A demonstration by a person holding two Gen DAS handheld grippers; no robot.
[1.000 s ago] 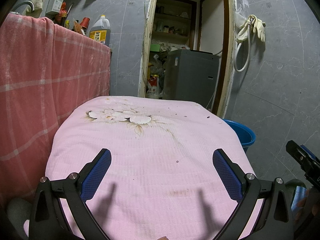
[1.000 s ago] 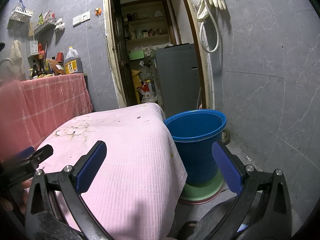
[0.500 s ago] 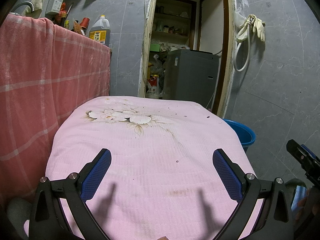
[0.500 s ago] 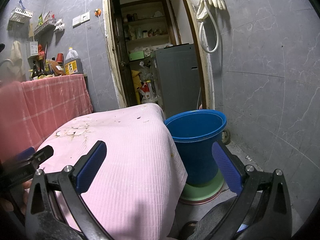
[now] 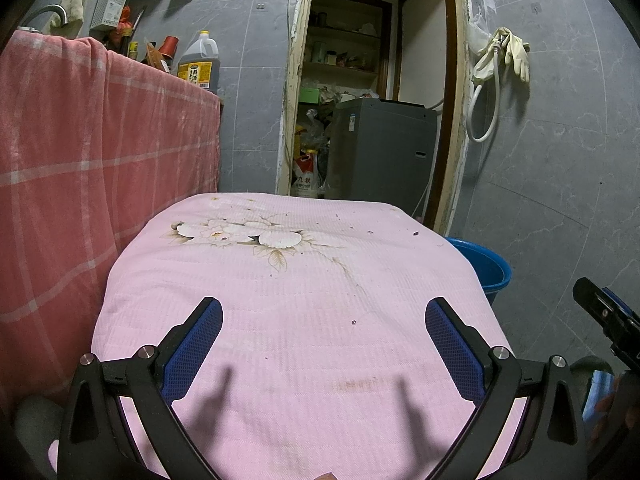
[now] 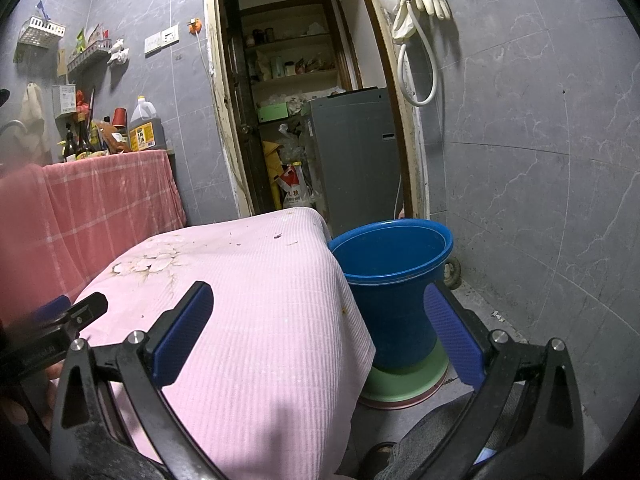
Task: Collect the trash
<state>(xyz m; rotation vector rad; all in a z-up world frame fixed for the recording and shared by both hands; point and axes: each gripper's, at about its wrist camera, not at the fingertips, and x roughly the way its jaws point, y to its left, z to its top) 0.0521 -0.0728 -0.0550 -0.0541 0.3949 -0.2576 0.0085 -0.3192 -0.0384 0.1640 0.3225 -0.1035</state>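
1. Left wrist view, far left: a red checked cloth (image 5: pixel 92 152) hangs over a counter, with a large oil jug (image 5: pixel 199 65) and a red cup (image 5: pixel 170 45) standing on top.
2. Centre of that view: the left gripper (image 5: pixel 322 334) hovers over a pink flowered cloth (image 5: pixel 296 280), its blue-padded jaws spread wide with nothing between them.
3. Small dark crumbs (image 5: pixel 415 234) lie scattered on the far part of the pink cloth, and one speck (image 5: pixel 353 323) lies nearer, between the jaws; what they are made of cannot be told.
4. Beyond the cloth an open doorway shows a grey washing machine (image 5: pixel 382 152) with shelves behind it.
5. On the right wall rubber gloves (image 5: pixel 516 54) and a white hose (image 5: pixel 486 112) hang.
6. Right wrist view: the right gripper (image 6: pixel 316 328) is also spread wide and empty, held over the right edge of the pink cloth.
7. Just right of the cloth a blue bucket (image 6: pixel 394 280) stands on a green basin (image 6: pixel 404 380) on the floor, near the tiled wall.
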